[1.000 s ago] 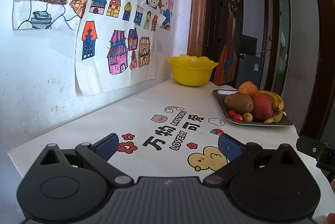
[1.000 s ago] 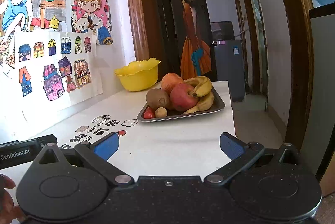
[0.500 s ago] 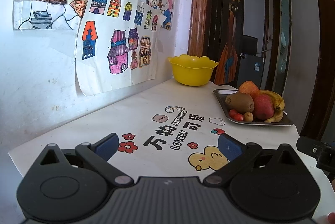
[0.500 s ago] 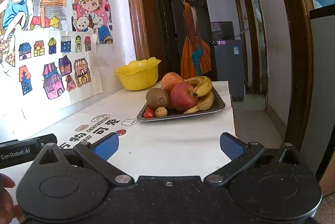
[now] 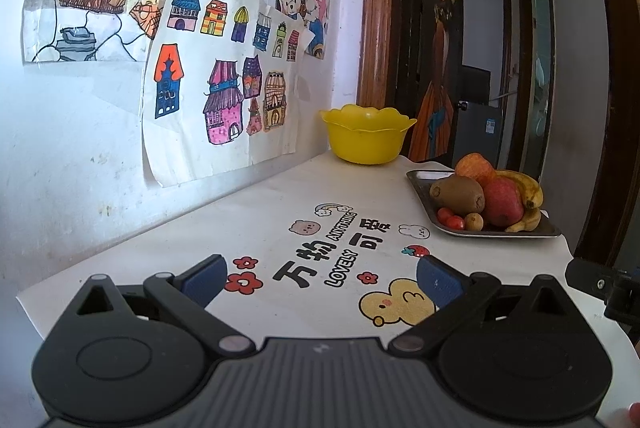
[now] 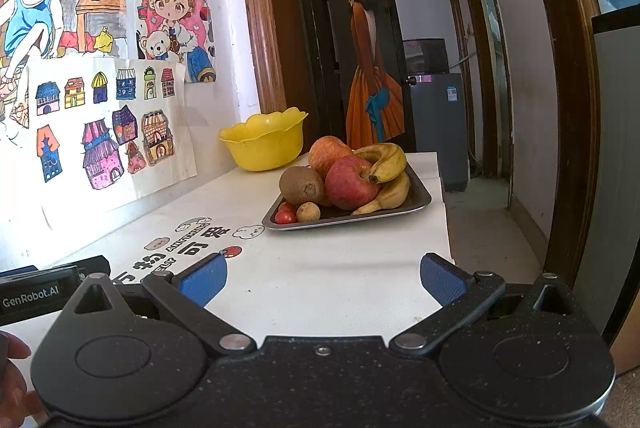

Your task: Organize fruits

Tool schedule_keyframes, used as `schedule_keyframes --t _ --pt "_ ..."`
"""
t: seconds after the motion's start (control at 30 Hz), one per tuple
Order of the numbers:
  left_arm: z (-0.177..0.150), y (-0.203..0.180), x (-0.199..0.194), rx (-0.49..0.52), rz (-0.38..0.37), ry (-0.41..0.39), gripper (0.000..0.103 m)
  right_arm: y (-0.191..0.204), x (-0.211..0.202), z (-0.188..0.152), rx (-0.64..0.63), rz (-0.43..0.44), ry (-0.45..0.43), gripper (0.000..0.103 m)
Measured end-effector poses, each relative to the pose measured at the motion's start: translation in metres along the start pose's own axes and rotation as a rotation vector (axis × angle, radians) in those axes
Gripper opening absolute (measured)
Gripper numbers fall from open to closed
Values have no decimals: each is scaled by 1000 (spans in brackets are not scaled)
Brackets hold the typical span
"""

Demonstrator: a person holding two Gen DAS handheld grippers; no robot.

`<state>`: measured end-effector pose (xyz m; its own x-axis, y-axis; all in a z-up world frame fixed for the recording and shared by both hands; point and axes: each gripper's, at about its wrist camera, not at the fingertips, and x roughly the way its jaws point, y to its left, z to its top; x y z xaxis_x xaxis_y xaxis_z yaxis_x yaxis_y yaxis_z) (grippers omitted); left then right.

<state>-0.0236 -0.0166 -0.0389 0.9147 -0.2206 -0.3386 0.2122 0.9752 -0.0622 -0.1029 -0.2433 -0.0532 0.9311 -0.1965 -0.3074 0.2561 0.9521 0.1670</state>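
Observation:
A metal tray [image 6: 418, 201] [image 5: 424, 193] on the white table holds two red apples [image 6: 350, 181], a kiwi [image 6: 301, 184] [image 5: 457, 193], two bananas [image 6: 386, 161], cherry tomatoes [image 6: 285, 215] and a small brown fruit [image 6: 308, 211]. Behind it, by the wall, stands an empty-looking yellow bowl [image 6: 264, 143] [image 5: 367, 133]. My left gripper [image 5: 320, 278] is open over the printed table cover, well short of the tray. My right gripper [image 6: 322, 278] is open too, low over the table in front of the tray, holding nothing.
Drawings [image 5: 224, 83] hang on the wall along the table's left side. The table's right edge [image 6: 444, 211] drops to a floor and doorway. The left gripper's body [image 6: 38, 292] shows at the right view's left edge, with a person's fingers [image 6: 12, 368] below.
Both views have shifted only slightly; the fruit tray sits a touch farther right in the left wrist view. Both grippers stay open.

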Motion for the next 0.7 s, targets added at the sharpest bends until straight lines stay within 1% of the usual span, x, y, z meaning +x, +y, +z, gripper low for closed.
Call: schedule_keyframes --t 0.47,0.63,0.7 --pt "1 0 0 5 3 4 103 3 1 -3 -12 3 8 102" --pt "2 -1 3 6 45 20 103 3 1 -2 -15 4 8 102" --pt "1 -1 4 3 46 27 103 3 0 -3 -18 5 8 102"
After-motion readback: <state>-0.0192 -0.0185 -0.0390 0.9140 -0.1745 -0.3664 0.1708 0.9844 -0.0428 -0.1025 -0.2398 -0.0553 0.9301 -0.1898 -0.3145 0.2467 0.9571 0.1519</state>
